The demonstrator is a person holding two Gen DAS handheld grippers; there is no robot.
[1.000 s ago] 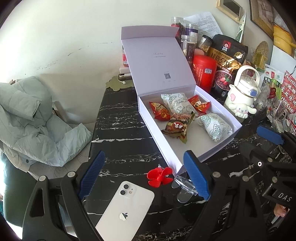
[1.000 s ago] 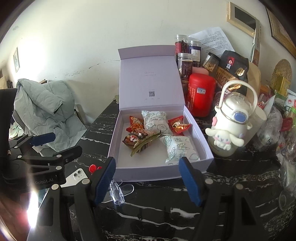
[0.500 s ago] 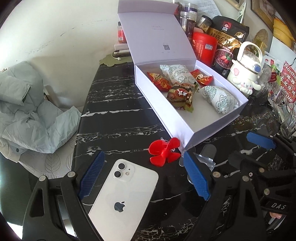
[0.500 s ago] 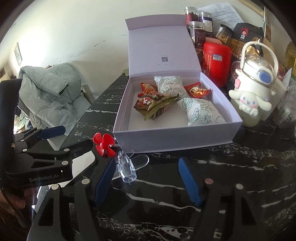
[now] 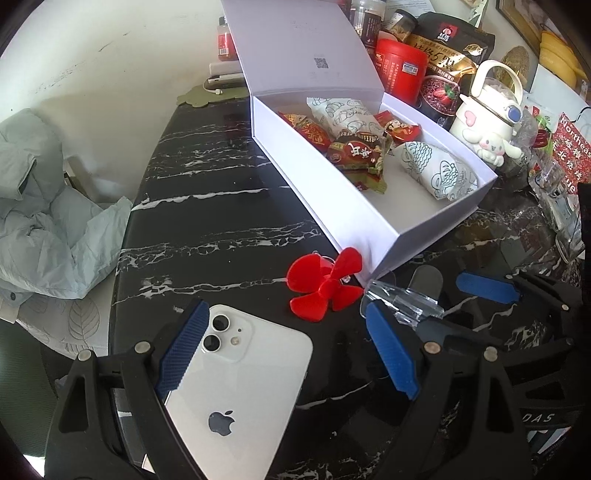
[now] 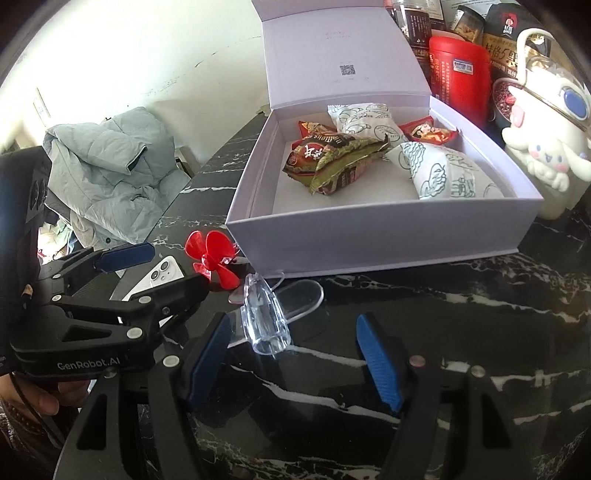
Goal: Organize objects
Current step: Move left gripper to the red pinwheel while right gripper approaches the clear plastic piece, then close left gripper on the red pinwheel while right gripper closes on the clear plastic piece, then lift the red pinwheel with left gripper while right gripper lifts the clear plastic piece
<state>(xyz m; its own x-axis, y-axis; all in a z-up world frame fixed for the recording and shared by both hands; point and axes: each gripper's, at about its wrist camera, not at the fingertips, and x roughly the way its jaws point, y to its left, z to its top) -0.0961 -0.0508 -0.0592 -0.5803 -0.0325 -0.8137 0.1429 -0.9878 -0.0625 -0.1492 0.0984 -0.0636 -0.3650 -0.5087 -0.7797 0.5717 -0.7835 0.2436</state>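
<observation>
Black marble table w/ white veins, lit by bright daylight. Behind it: off-white wall, scuffed w/ dark marks. Left of table: chair w/ leaf-print seat, pale grey-green puffer jacket heaped on it. Framed pics on wall at table's far right end.

The white phone runs under the left gripper's near finger, and its lower end is lost behind the gripper's black frame. From the right wrist view only the phone's camera corner shows past the left gripper's arm. The clear plastic stand is partly covered by a blue pad, and its outline is hard to follow against the dark table. The jars behind the open box's lid are cut by the top edge. The printing on the lid is too small to read.
</observation>
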